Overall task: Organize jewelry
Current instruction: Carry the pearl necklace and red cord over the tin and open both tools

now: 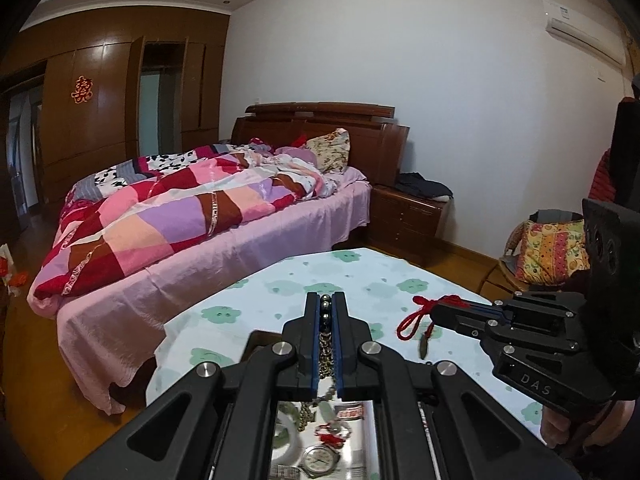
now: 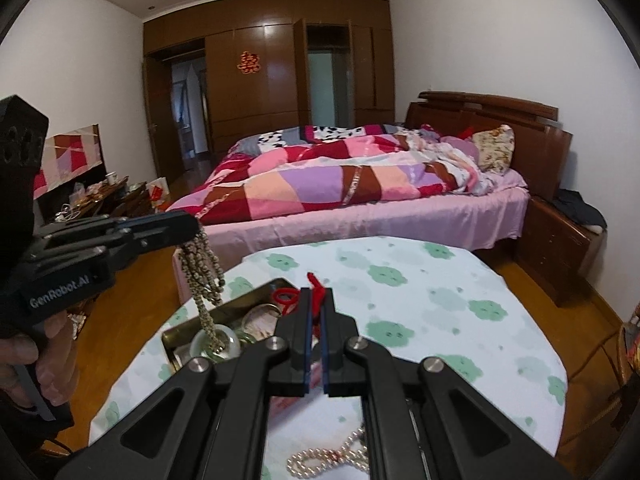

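Observation:
My left gripper (image 1: 329, 300) is shut on a long beaded necklace (image 1: 326, 352). In the right wrist view the left gripper (image 2: 188, 226) holds that necklace (image 2: 200, 276) hanging down over a metal tray (image 2: 240, 304) of jewelry on the table. My right gripper (image 2: 317, 292) is shut on a red cord (image 2: 316, 298). In the left wrist view the right gripper (image 1: 436, 312) holds the red cord (image 1: 416, 314) with a small dark pendant (image 1: 423, 346) dangling above the table. A pearl necklace (image 2: 332, 458) lies on the cloth near the front edge.
The table has a white cloth with green flowers (image 2: 420, 304). The tray holds a wristwatch (image 1: 318, 460), a pale bangle (image 2: 216, 344) and red-corded pieces. A bed (image 2: 360, 192) stands behind the table, a nightstand (image 2: 560, 248) to the right.

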A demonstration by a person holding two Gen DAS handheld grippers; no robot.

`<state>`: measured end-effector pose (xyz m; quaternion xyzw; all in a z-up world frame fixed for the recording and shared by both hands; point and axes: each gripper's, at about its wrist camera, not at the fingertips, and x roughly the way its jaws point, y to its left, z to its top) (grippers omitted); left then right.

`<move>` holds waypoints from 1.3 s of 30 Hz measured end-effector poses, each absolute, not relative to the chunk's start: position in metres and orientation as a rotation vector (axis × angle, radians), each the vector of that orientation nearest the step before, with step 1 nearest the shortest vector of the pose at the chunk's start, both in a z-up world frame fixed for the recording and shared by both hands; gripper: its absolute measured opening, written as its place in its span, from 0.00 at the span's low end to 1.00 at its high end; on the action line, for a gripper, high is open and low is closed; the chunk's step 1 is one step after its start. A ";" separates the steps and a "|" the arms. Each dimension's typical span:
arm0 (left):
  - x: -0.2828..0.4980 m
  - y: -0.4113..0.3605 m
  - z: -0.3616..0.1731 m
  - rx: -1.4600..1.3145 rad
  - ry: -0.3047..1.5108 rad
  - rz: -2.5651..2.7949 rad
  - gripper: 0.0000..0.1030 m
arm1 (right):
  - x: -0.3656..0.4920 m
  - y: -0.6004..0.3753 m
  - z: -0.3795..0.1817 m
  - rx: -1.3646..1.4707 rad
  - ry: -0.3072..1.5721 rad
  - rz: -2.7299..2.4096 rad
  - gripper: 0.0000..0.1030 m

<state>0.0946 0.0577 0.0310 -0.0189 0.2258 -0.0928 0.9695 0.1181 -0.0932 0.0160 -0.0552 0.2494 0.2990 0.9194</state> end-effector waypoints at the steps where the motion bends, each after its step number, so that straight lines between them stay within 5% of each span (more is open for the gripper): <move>1: 0.096 0.062 0.030 -0.043 0.460 -0.182 0.04 | 0.120 -0.090 0.016 -0.115 0.517 0.622 0.05; 39: 0.129 0.070 -0.078 -0.016 0.678 -0.110 0.05 | 0.140 -0.036 -0.085 -0.191 0.777 0.639 0.07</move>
